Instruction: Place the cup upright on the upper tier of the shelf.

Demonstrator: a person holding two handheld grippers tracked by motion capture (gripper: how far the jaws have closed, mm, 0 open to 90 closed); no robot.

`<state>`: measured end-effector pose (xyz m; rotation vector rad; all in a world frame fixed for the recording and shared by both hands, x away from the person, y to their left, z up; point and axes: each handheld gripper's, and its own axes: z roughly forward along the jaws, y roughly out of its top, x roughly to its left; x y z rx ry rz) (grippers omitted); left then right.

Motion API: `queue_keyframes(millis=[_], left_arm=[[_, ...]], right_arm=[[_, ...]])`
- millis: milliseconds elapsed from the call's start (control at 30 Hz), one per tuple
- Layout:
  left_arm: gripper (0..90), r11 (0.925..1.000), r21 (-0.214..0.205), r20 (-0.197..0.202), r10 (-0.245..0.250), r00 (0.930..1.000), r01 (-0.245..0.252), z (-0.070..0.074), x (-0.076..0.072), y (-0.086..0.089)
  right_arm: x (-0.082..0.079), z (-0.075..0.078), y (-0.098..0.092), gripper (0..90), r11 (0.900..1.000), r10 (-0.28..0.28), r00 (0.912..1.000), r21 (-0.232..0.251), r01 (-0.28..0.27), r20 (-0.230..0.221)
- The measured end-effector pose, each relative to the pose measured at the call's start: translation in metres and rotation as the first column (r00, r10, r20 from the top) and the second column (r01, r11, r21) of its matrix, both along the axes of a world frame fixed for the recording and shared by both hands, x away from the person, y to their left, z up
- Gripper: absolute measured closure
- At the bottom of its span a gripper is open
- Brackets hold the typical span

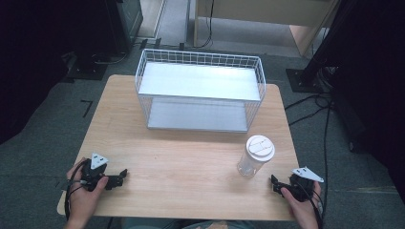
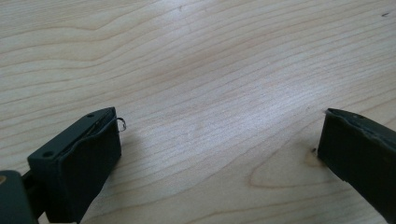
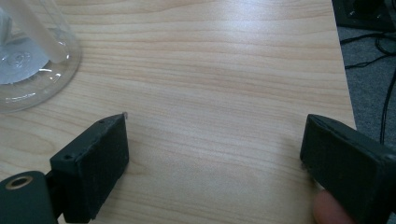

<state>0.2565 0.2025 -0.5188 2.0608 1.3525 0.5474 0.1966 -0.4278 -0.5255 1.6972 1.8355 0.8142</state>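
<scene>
The clear lidded cup (image 1: 255, 156) stands upright at lower right of the high view on the surface (image 1: 181, 157), just up-left of the right gripper (image 1: 277, 185), well apart from the left gripper (image 1: 122, 175); both sets of fingers spread, empty.

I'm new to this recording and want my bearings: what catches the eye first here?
A white wire two-tier shelf basket stands at the far middle of the light wooden table. A clear plastic cup with a white lid stands upright near the right edge, close to the right gripper. Both grippers rest open at the near corners.
</scene>
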Motion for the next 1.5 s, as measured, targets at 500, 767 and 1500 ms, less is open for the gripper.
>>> queue_keyframes(millis=[500, 767, 1500], left_arm=[[0.0, 1.0000, 0.000, 0.000, 0.000, 1.0000, 0.000, 0.000, 0.000, 0.000], [0.0, 1.0000, -0.001, 0.000, 0.000, 1.0000, 0.000, 0.000, 0.000, 0.000], [0.0, 1.0000, 0.000, 0.000, 0.000, 1.0000, 0.000, 0.000, 0.000, 0.000]], right_arm=[[-0.006, 0.016, 0.018, 8.3, 0.9986, 0.050, 0.9975, 0.014, -0.050, 0.050], [-0.011, 0.026, 0.031, 8.3, 0.9957, 0.084, 0.9932, 0.032, -0.087, 0.081], [-0.012, 0.041, 0.061, 14.7, 0.9597, 0.225, 0.9683, 0.147, -0.239, 0.109]])
